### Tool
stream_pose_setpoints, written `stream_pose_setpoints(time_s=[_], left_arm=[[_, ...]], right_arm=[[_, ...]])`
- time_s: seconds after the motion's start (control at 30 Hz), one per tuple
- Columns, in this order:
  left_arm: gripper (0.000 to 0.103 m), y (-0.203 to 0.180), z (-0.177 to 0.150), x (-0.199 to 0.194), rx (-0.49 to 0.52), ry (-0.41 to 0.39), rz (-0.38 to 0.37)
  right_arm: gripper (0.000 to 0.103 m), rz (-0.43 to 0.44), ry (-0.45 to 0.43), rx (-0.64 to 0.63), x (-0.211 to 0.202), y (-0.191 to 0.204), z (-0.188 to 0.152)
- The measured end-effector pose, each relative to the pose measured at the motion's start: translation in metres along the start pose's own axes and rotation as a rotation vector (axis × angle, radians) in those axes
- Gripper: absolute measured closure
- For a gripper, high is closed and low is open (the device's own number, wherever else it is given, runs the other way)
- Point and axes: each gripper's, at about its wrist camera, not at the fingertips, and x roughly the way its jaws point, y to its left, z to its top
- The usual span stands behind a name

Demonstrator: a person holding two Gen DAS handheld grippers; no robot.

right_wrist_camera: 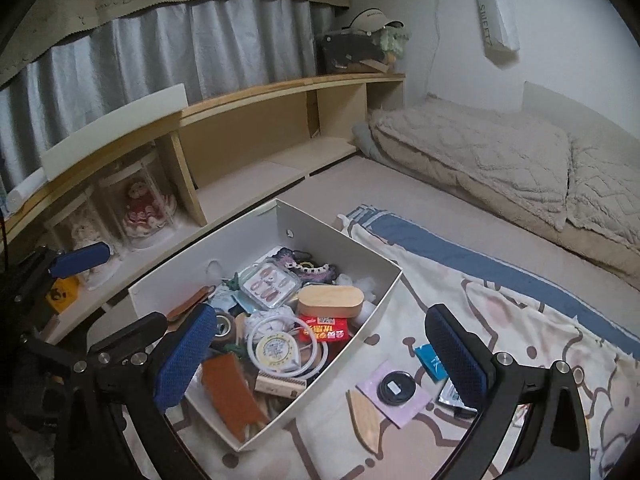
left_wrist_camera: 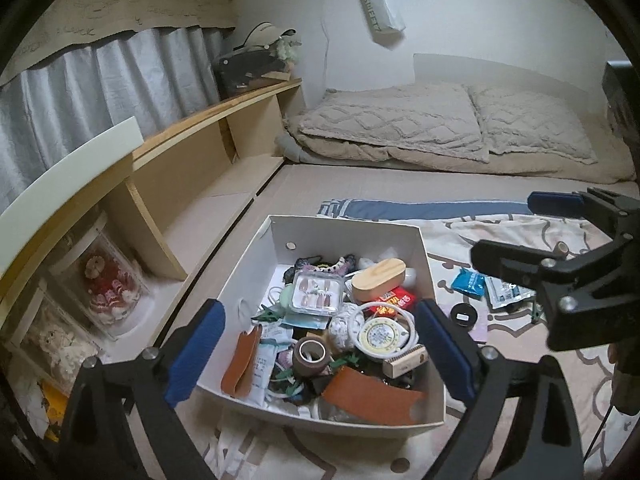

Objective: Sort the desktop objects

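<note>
A patterned blanket (right_wrist_camera: pixel 500 312) covers the floor in front of a low bed heaped with beige bedding (left_wrist_camera: pixel 400 128); a wooden shelf unit (left_wrist_camera: pixel 188 152) runs along the curtained wall, with dolls in clear cases in its lower bays; on the blanket stands the white box (left_wrist_camera: pixel 340 236), open-topped and crammed with small desktop things.

The left gripper (left_wrist_camera: pixel 320 356) hangs above the box's near end with its blue pads spread wide and nothing between them; seen along its fingers, the box's contents lie between and beyond the pads, none touched. The right gripper (right_wrist_camera: pixel 320 356) is likewise spread and empty; the box sits toward its left finger, and the loose items on the blanket lie toward its right finger, clear of both pads.

Inside the box: an oval wooden case (left_wrist_camera: pixel 378 280), a clear case of press-on nails (left_wrist_camera: pixel 316 292), a white ring-shaped coil with a yellow round label (left_wrist_camera: pixel 378 336), a red packet (left_wrist_camera: pixel 400 300), a roll of brown tape (left_wrist_camera: pixel 312 354), brown leather pieces (left_wrist_camera: pixel 372 400); the layers below are a jumble too tangled to name.

Only the right wrist view shows the black round disc (right_wrist_camera: pixel 396 388) on its pink sheet in full, plus a wooden piece beside it; a blue sachet (right_wrist_camera: pixel 430 362) is partly covered by the right finger; the left wrist view alone shows the right gripper from the side, masking more packets behind it.
</note>
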Motion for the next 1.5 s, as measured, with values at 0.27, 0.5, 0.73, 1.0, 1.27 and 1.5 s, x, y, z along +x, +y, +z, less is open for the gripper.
stream_pose_setpoints(time_s=[0.27, 0.5, 0.73, 1.0, 1.27, 1.5], left_arm=[[0.002, 0.006, -0.007, -0.038, -0.046, -0.053, -0.009], [0.0, 0.0, -0.013, -0.072, -0.072, -0.109, -0.046], [0.0, -0.012, -0.026, -0.089, -0.073, -0.102, -0.072], [0.0, -0.024, -0.045, -0.104, -0.065, -0.101, -0.101], [0.0, -0.028, -0.057, -0.112, -0.077, -0.087, -0.134], [0.0, -0.023, -0.064, -0.111, -0.106, -0.063, -0.151]], right_arm=[[0.0, -0.014, -0.033, -0.019, -0.037, -0.003, -0.014], [0.0, -0.046, -0.061, -0.03, -0.069, -0.006, -0.032], [0.0, -0.062, -0.086, -0.05, -0.098, -0.001, -0.052], [0.0, -0.066, -0.104, -0.073, -0.124, 0.005, -0.07], [0.0, -0.059, -0.091, -0.089, -0.13, 0.007, -0.083], [0.0, -0.067, -0.078, -0.089, -0.132, 0.006, -0.09]])
